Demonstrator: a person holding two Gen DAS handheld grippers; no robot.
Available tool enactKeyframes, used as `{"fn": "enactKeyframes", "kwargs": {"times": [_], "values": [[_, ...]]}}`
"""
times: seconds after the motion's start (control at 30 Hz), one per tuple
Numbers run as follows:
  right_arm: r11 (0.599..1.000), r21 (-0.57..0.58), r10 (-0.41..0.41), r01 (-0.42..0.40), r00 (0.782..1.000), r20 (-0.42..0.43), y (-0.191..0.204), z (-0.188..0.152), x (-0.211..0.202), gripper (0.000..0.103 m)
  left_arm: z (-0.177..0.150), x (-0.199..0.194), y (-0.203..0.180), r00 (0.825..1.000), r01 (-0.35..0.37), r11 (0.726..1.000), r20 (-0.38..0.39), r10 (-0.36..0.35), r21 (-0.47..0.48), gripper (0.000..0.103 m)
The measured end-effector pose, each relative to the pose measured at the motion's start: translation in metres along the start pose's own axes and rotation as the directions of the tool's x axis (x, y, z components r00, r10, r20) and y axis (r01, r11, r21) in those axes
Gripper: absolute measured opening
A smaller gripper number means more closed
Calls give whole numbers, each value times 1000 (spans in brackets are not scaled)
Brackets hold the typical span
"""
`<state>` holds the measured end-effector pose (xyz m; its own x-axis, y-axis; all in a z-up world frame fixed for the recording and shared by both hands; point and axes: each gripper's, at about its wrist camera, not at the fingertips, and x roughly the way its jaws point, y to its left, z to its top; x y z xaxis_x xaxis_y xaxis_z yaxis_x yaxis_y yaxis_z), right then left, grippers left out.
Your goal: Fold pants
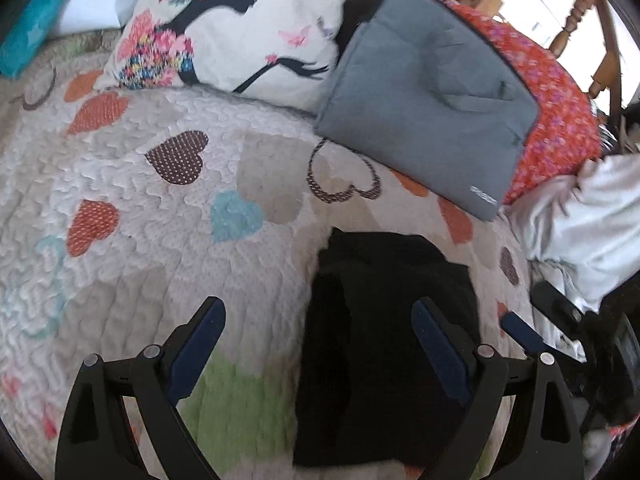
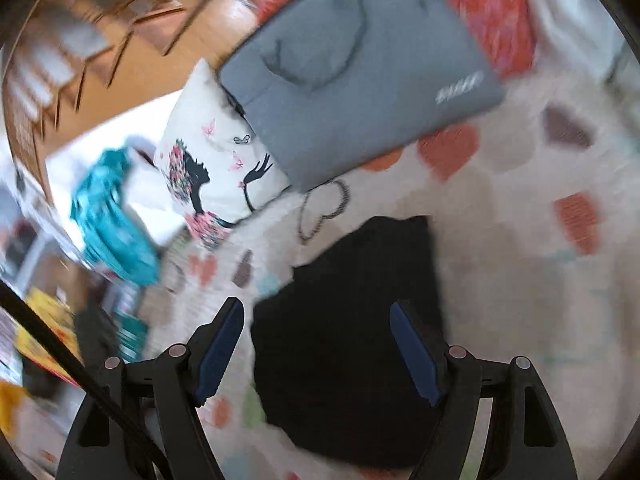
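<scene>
Presently: black folded fabric pants (image 1: 384, 320) on heart-patterned quilt (image 1: 160, 208); left gripper (image 1: 318, 344), right gripper (image 2: 318, 344) spread wide, empty. Fold seemingly complete; next, tidy.

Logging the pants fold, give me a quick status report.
Left gripper open, right gripper open, both empty. Black pants bundled on the heart quilt. Grey bag beyond, not touching them.

Heart-patterned quilt (image 1: 168, 216) fills most of the left wrist frame. Upper centre: white pillow (image 1: 240, 28) printed with a black silhouette and flowers. Grey padded case (image 1: 432, 108) upper right, overlapping red floral fabric (image 1: 560, 112). Teal cloth (image 1: 28, 28) far upper left.
</scene>
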<state>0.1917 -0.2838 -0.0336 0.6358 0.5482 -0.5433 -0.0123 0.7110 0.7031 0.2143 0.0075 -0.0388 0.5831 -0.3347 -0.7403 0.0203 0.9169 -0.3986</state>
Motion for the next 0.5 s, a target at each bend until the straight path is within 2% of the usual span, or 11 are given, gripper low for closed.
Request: {"fn": "enactKeyframes", "kwargs": {"times": [0.07, 0.17, 0.3, 0.33, 0.43, 0.5], "values": [[1000, 30, 1, 0, 1000, -22, -12, 12, 24, 80, 5, 22, 3, 999, -11, 1000, -48, 10, -3, 94], [997, 59, -39, 40, 999, -30, -37, 25, 54, 80, 4, 52, 7, 992, -48, 999, -112, 49, 8, 94], [979, 52, -195, 195, 981, -17, -54, 33, 66, 80, 8, 63, 12, 988, -31, 999, -151, 27, -26, 94], [977, 71, -199, 199, 980, -16, -56, 35, 64, 80, 11, 59, 12, 989, -28, 999, -143, 23, -36, 94], [986, 109, -129, 125, 991, 25, -51, 39, 47, 80, 17, 31, 9, 998, 1, 999, -68, -4, -47, 93], [992, 120, -50, 46, 998, 32, -38, 39, 31, 80, 17, 11, 3, 999, 31, 999, -19, -32, -40, 93]]}}
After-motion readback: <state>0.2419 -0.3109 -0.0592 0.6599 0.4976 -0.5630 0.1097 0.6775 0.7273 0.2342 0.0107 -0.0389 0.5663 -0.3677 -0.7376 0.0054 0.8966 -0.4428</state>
